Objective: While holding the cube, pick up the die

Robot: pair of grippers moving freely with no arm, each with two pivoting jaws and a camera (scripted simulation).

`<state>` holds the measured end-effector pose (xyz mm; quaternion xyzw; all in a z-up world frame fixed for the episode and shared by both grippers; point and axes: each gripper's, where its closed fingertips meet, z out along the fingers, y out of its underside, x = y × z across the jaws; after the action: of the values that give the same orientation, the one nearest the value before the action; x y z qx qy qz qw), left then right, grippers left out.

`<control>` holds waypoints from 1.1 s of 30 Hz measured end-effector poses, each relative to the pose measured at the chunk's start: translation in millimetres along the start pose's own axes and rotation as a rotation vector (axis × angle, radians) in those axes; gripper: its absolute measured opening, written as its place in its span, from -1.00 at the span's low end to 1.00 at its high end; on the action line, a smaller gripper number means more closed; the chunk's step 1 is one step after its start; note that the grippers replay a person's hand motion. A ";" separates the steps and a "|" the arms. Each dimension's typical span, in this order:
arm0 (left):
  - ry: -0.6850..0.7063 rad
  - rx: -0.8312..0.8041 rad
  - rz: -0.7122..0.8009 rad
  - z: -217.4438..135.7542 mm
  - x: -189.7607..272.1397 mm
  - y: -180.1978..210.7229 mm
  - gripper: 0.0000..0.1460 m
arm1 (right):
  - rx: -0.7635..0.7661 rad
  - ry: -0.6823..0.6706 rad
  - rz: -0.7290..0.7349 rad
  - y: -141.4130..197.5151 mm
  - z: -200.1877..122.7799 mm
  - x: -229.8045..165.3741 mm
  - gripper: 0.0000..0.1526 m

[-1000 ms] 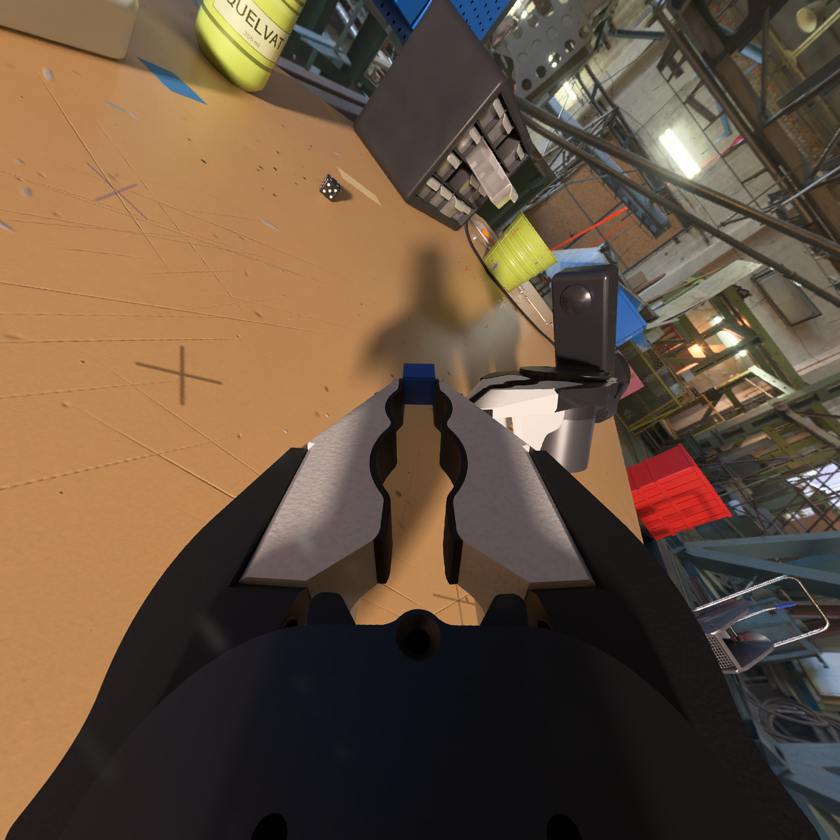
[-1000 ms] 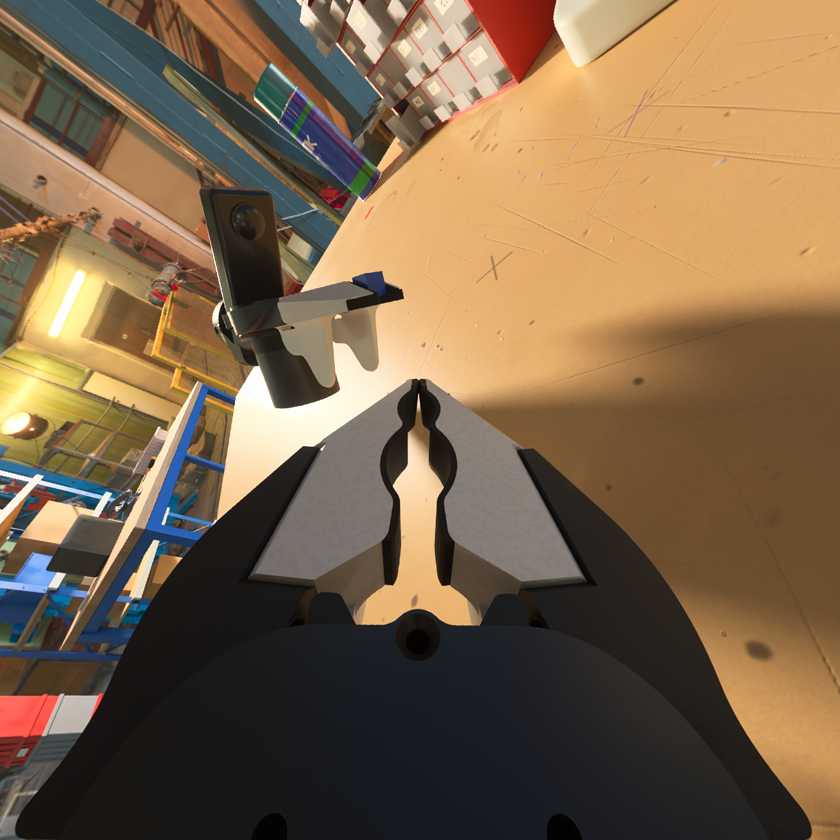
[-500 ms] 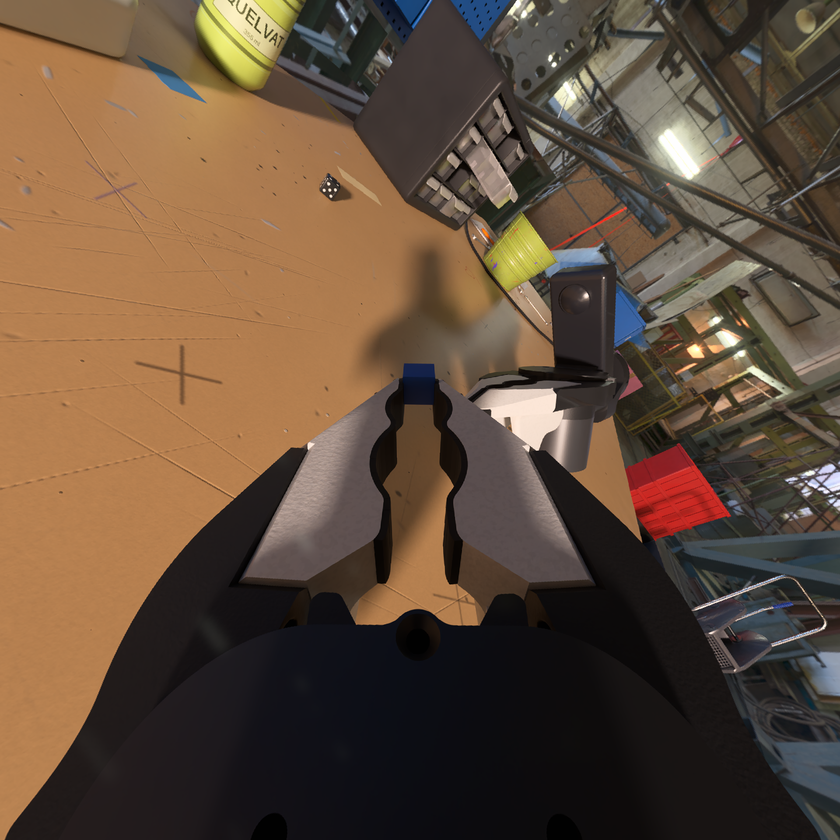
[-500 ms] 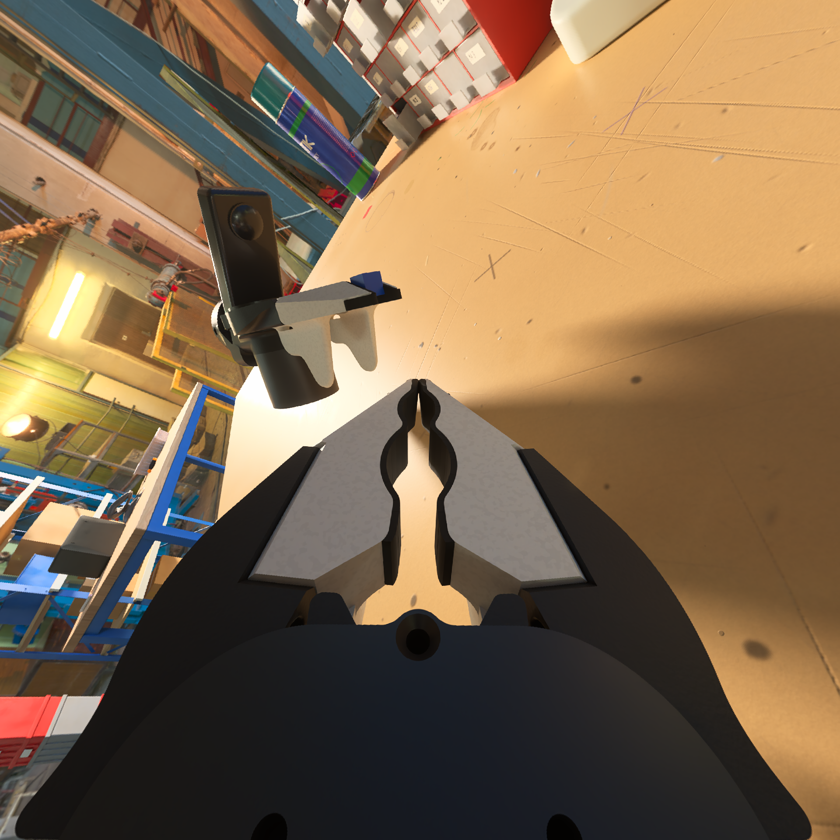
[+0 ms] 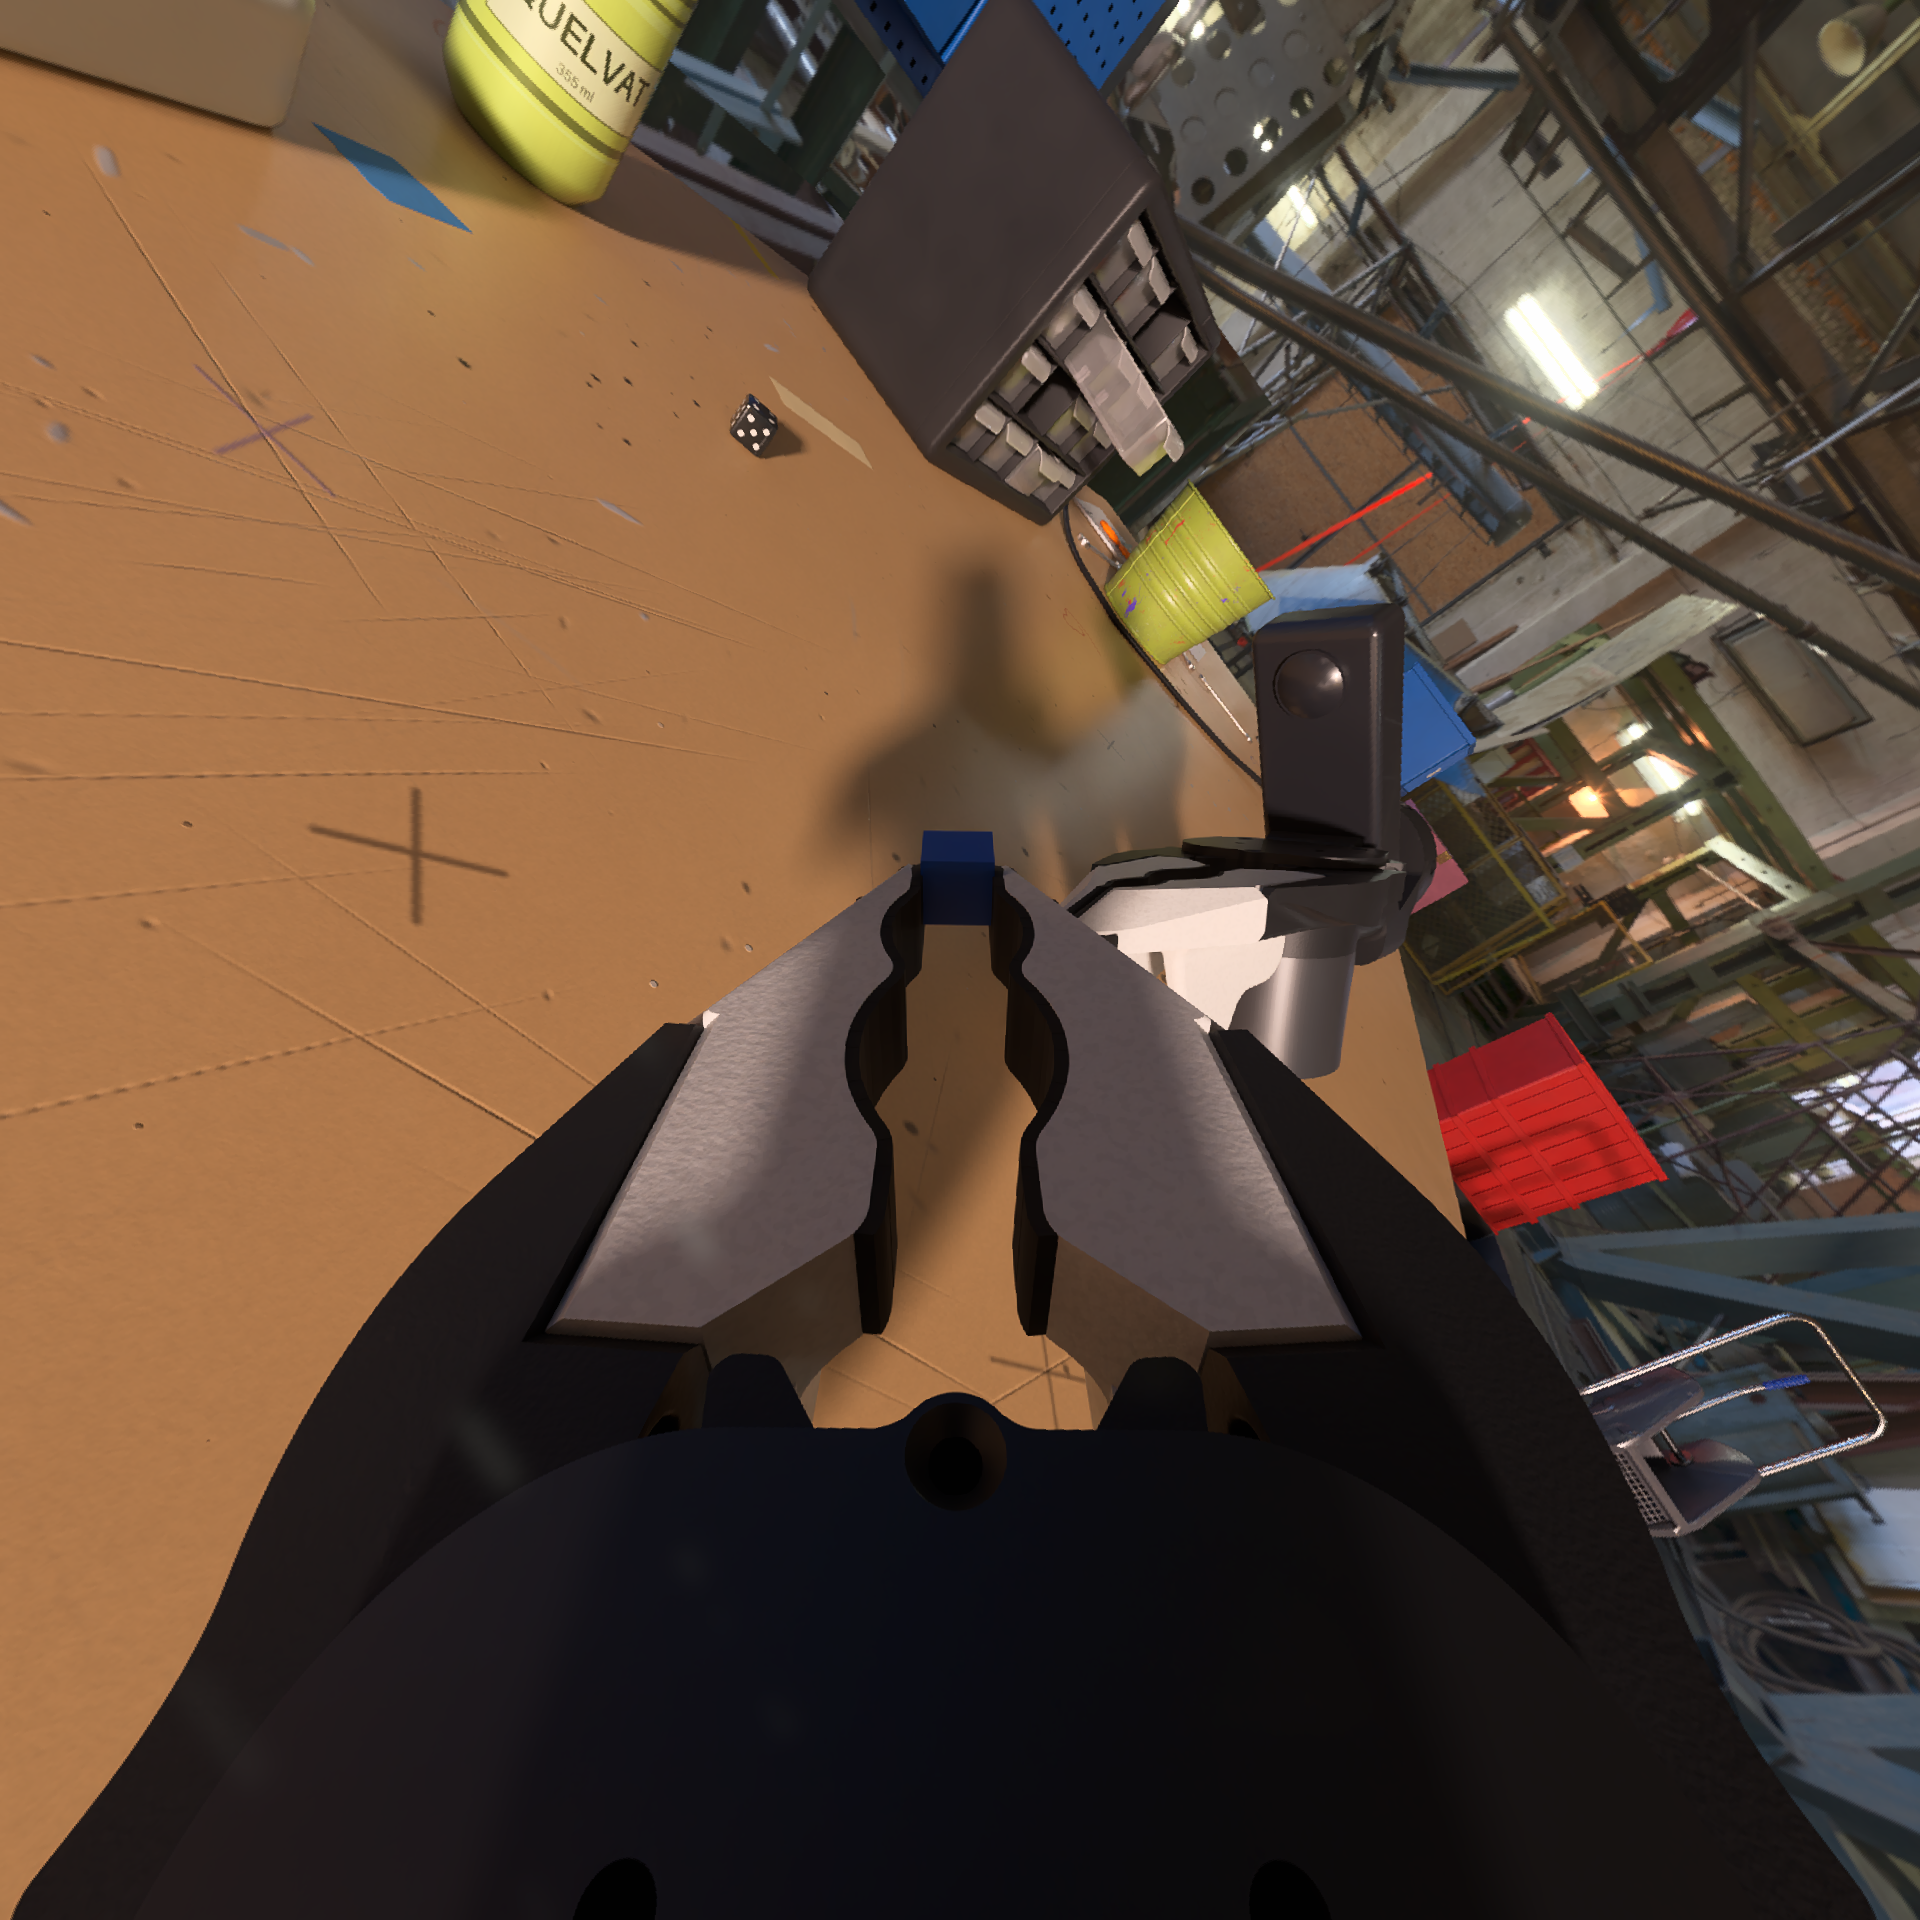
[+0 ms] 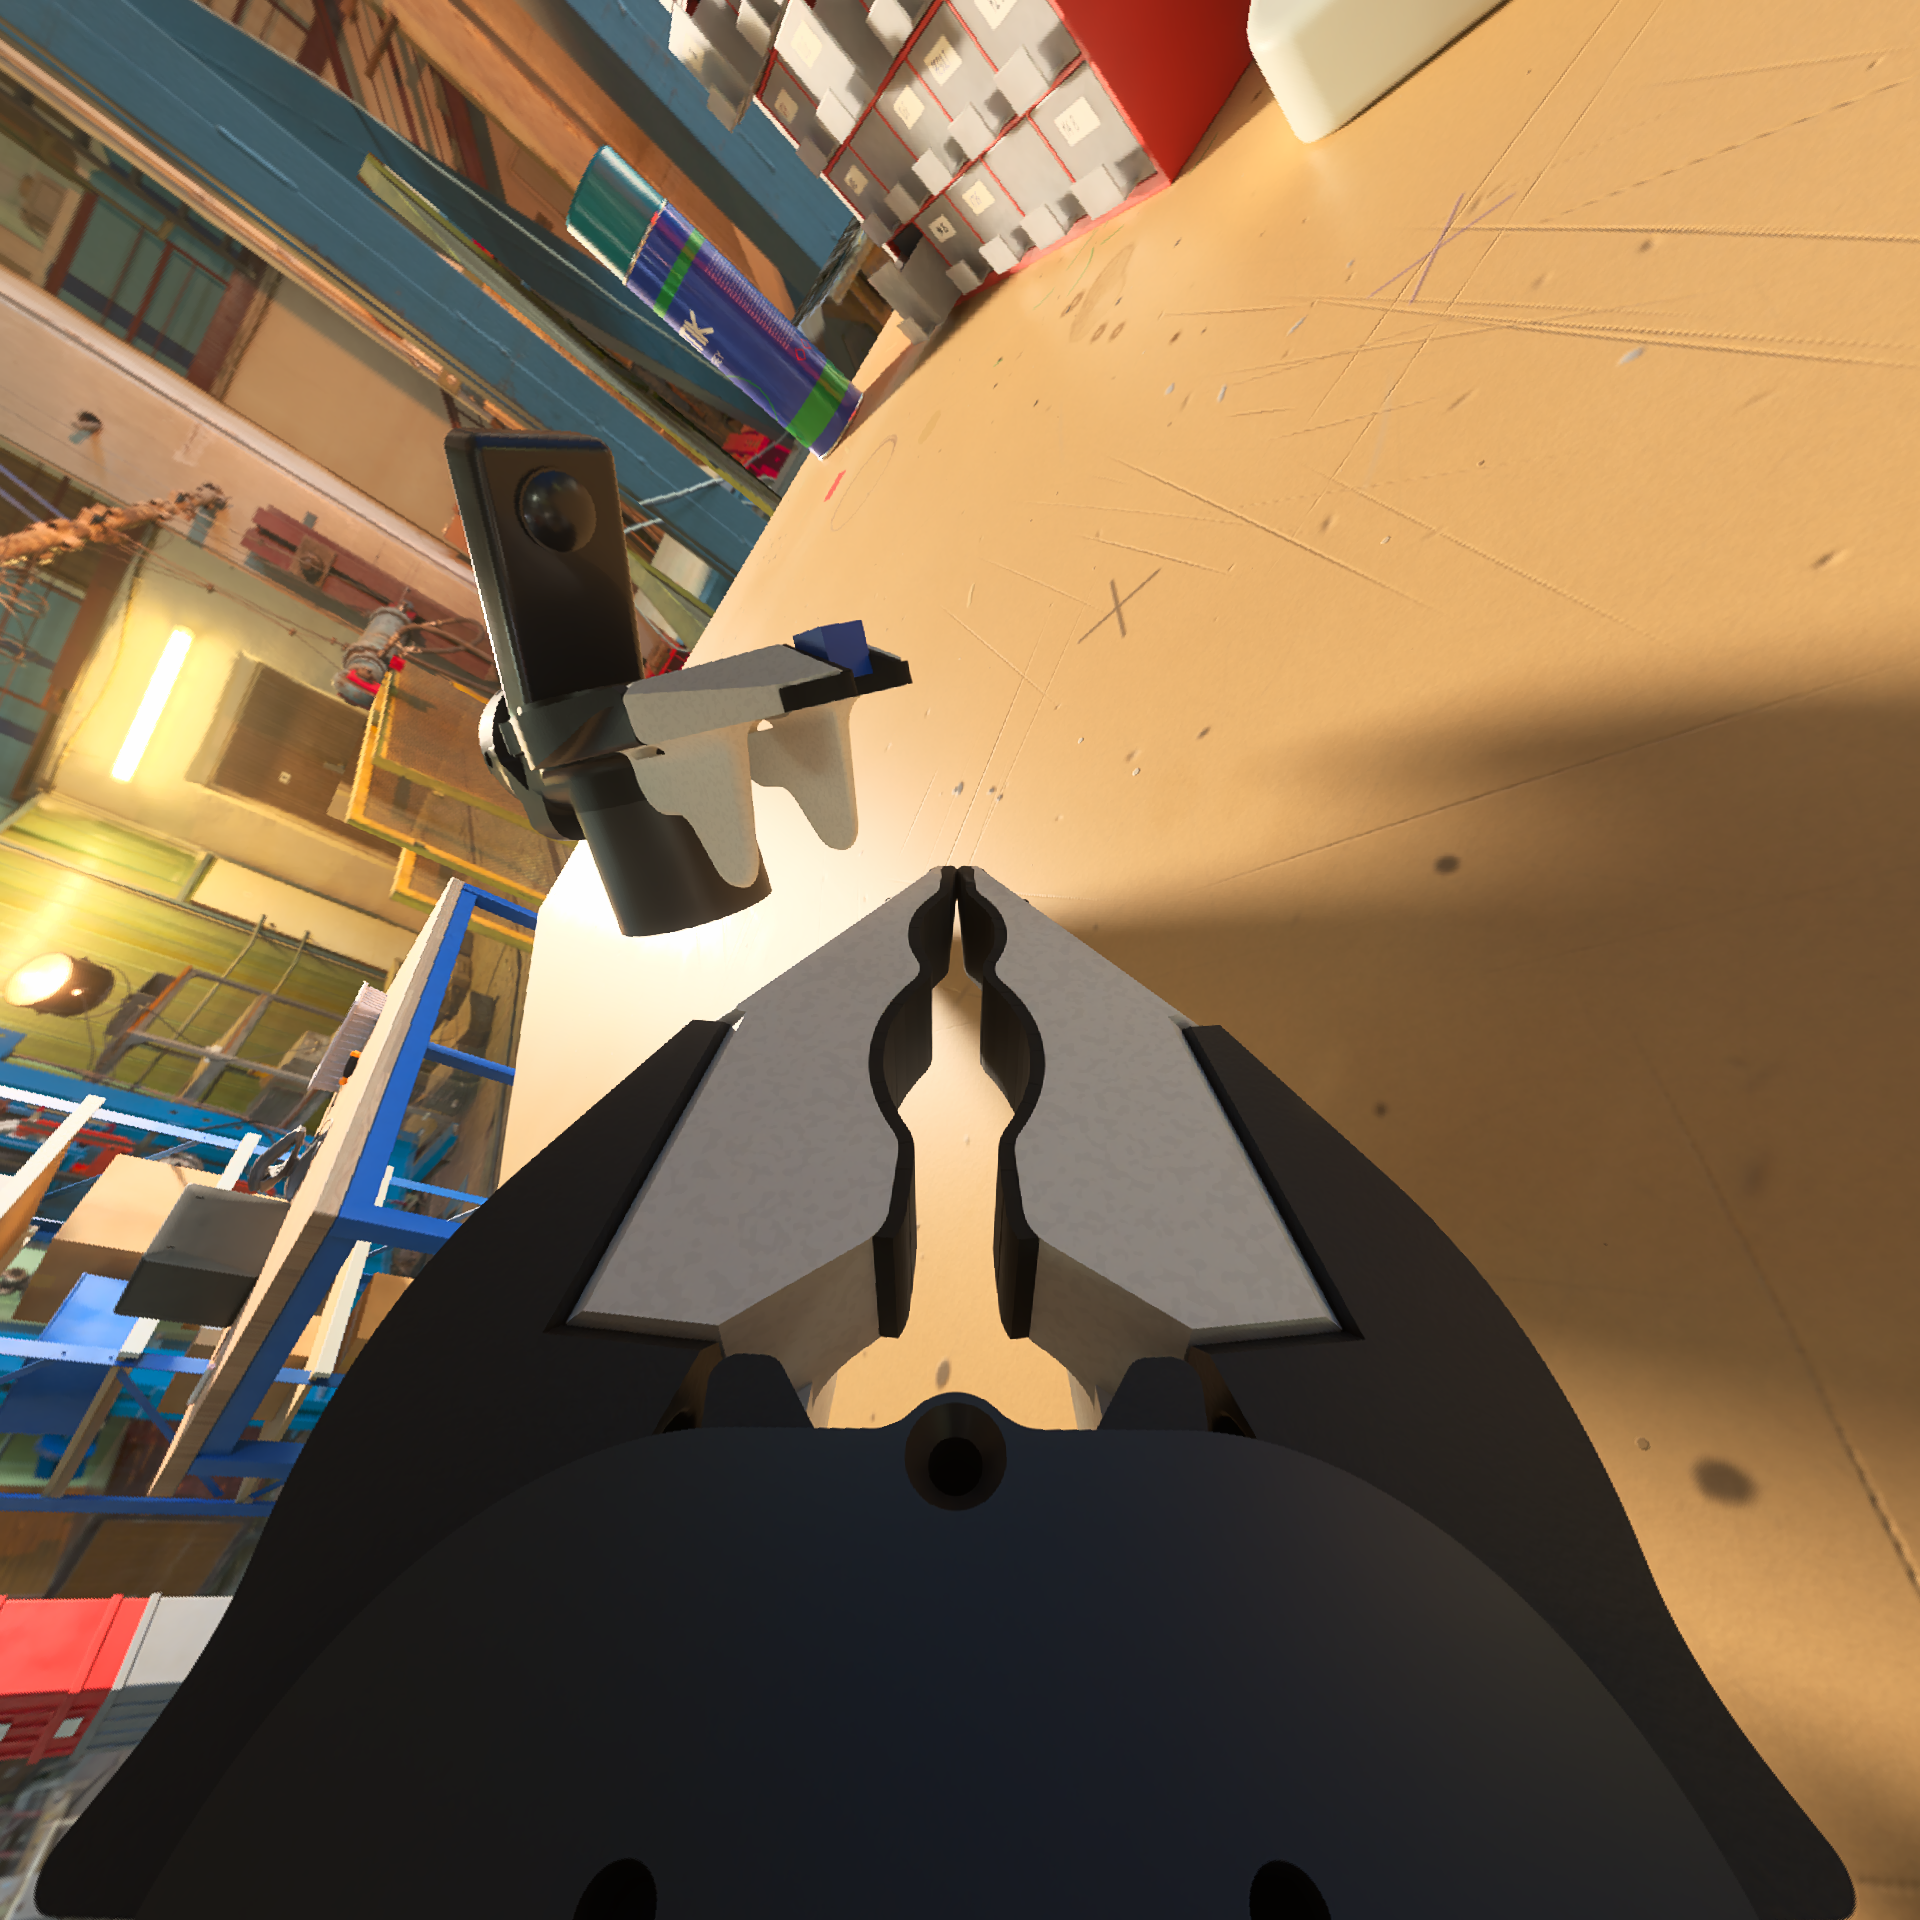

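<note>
The left gripper (image 5: 957, 896) is clamped on the small blue cube (image 5: 956, 876), held at its fingertips above the scratched brown desk (image 5: 312, 644). The black die (image 5: 754, 424) with white pips sits on the desk well ahead of that gripper and a little to its left, near the dark drawer cabinet (image 5: 997, 239) and apart from the yellow bottle (image 5: 566, 83). The right gripper (image 6: 955, 881) holds nothing, its fingertips pressed together, and the die does not show in its view at all. It hovers just beside the left gripper, so neither looks clearly nearer the die. Since the left is occupied, the free right gripper would probably have to open, turn toward the cabinet side and travel forward across the desk.
</note>
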<state>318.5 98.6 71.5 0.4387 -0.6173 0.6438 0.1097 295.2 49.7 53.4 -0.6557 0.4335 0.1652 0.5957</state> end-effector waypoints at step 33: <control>-0.001 0.005 -0.019 -0.5 -1.8 -0.9 -0.85 | 0.018 -0.061 -0.035 -1.9 0.0 -13.7 -0.72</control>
<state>319.9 99.9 71.0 0.4452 -0.6117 0.6439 0.1144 288.8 54.6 64.6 -0.6526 0.4049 0.1706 0.6173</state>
